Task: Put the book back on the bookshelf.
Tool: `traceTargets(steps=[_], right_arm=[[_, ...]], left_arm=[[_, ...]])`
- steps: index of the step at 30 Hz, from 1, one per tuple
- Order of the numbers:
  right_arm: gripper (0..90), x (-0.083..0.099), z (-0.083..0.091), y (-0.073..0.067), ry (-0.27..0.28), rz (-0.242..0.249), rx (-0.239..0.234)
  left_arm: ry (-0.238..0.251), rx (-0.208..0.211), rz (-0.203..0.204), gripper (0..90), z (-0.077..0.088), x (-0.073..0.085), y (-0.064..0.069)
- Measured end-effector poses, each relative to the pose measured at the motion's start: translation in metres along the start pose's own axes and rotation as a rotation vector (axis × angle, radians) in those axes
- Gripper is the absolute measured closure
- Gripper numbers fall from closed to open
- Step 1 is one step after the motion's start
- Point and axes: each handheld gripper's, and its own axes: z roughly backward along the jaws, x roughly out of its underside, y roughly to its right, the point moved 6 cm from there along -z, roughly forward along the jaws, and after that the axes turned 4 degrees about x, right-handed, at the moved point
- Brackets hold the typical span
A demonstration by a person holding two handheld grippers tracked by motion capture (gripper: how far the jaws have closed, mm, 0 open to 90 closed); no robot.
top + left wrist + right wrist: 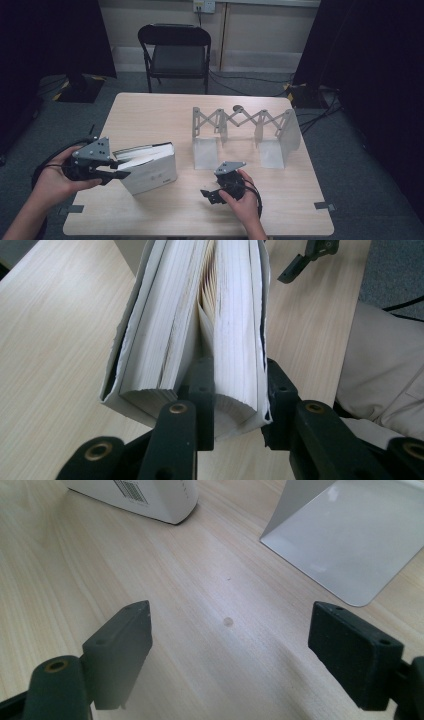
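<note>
L gripper [239,390] clamps part of book's [200,315] pages; R gripper [230,645] wide open, holding nothing.

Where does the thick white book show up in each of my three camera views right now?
High view: the thick white book lies at the table's left, the left gripper shut on part of its pages.
Left gripper view: the book sits centre, fanned pages toward the camera.
Right gripper view: its barcoded corner is at the top left.
Shared landmark: the pale wooden table.
</note>
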Motion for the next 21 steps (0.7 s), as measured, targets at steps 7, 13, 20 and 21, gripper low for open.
traceTargets(steps=[7, 13, 20, 21], right_arm=[[17.3, 0.001, 0.001, 0.002, 0.001, -0.004, 0.0], [17.6, -0.001, -0.003, -0.001, 0.001, 0.01, -0.018], [17.7, -0.004, -0.005, -0.004, 0.013, 0.024, -0.03], [17.7, -0.004, -0.006, -0.004, 0.009, 0.026, -0.031]], left_arm=[[0.013, 0.0, 0.035, 72.2, 0.0, 0.001, -0.006], [0.028, -0.002, 0.066, 72.0, 0.001, 0.002, -0.01], [0.055, -0.013, 0.117, 72.0, 0.0, 0.004, -0.016], [0.054, -0.011, 0.115, 72.0, 0.0, 0.004, -0.016]])
